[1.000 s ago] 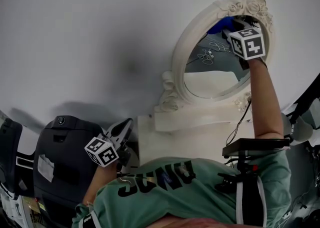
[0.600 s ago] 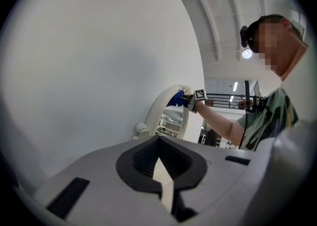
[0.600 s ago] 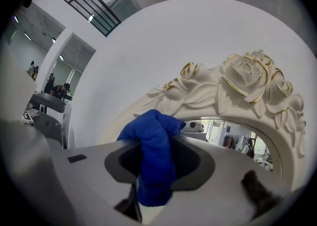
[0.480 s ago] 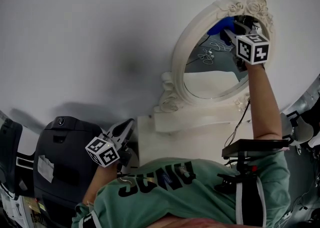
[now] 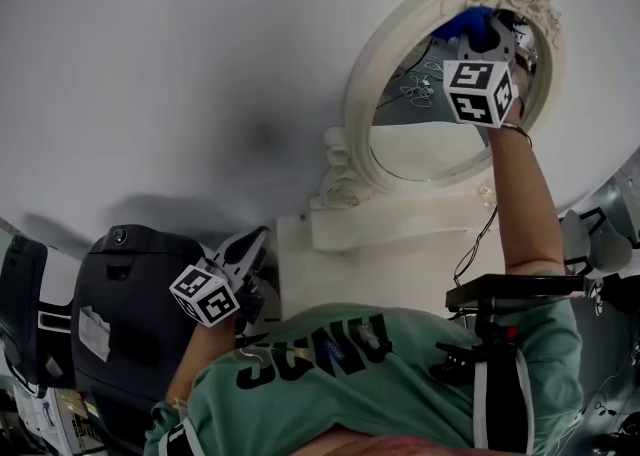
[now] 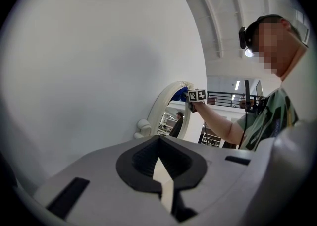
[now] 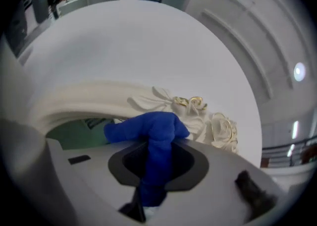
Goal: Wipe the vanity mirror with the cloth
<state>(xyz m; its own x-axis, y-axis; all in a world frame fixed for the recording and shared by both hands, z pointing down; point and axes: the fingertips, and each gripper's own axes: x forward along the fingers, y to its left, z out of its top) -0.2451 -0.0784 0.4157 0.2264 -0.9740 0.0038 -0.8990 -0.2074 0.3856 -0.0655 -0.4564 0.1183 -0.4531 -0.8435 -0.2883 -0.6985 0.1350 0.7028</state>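
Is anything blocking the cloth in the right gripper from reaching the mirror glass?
Nothing visible does. The right gripper holds the blue cloth at the top of the vanity mirror, beside its carved roses.

**Blue Cloth, Cream Frame**

The cloth [image 7: 148,136] is deep blue. The vanity mirror [image 5: 357,109] has a cream carved frame, its roses [image 7: 190,102] touched with gold. The marker cube [image 5: 480,92] bears black-and-white squares. The shirt [image 5: 360,374] is green with black lettering.
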